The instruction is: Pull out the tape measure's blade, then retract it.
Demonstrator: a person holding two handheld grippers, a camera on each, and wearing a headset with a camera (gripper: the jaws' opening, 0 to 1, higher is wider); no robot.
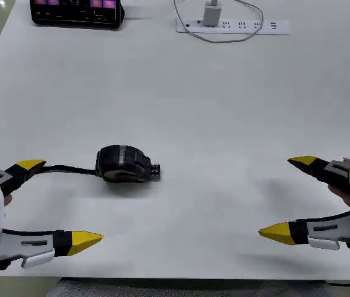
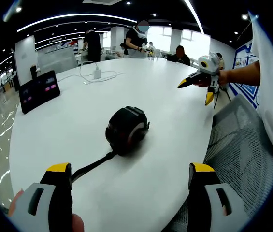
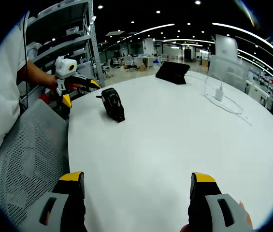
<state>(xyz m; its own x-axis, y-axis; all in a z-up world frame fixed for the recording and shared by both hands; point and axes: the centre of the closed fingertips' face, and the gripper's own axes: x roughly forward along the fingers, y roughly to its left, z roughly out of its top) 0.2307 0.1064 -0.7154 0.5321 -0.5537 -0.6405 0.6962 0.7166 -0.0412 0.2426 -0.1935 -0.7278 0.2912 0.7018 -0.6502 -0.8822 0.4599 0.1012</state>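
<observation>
A black tape measure (image 1: pixel 124 164) lies on the white table (image 1: pixel 212 111), its blade tip facing right and a black wrist strap (image 1: pixel 69 168) trailing left. My left gripper (image 1: pixel 63 201) stands open at the near left, its far tip beside the strap's end. The tape measure (image 2: pixel 126 128) lies ahead between my left jaws, apart from them. At the near right my right gripper (image 1: pixel 289 197) is open with nothing between its yellow tips. From there the tape measure (image 3: pixel 113 103) lies far off on the left, next to the left gripper (image 3: pixel 80 92).
A dark tablet (image 1: pixel 77 12) stands at the table's far left edge. A white power strip (image 1: pixel 233 26) with a plugged charger and looping cable lies at the far middle. The table's near edge runs just below both grippers. People stand beyond the table (image 2: pixel 141 36).
</observation>
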